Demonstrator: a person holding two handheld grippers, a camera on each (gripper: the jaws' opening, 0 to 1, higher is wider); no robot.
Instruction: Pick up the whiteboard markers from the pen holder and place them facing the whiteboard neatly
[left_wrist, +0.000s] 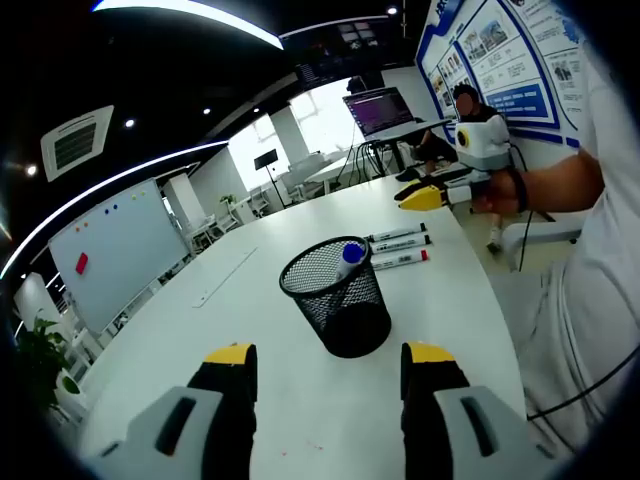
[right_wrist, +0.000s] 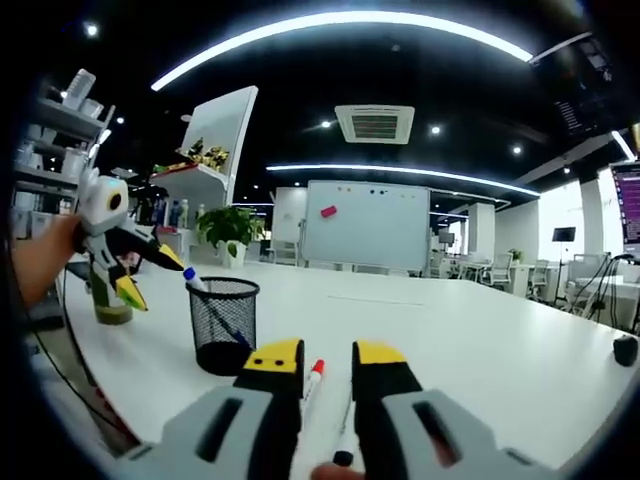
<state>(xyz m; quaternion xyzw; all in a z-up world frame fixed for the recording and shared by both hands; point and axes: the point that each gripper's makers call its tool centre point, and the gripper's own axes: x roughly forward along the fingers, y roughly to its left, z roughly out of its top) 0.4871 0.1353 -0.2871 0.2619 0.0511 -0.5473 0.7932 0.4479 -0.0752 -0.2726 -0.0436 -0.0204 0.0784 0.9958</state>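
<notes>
Three markers (left_wrist: 400, 246) already lie in a row near the desk (left_wrist: 300, 420) edge as the open, empty left gripper (left_wrist: 330, 385) faces the mesh holder (left_wrist: 338, 298), likely reaching next for the last blue-capped marker (left_wrist: 350, 256) (right gripper (right_wrist: 327, 375) also open).

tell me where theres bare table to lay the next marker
Bare white table runs wide from the mesh pen holder toward the whiteboard. It is crowded on the holder's other side, where three markers lie in a row near the right tool.
</notes>
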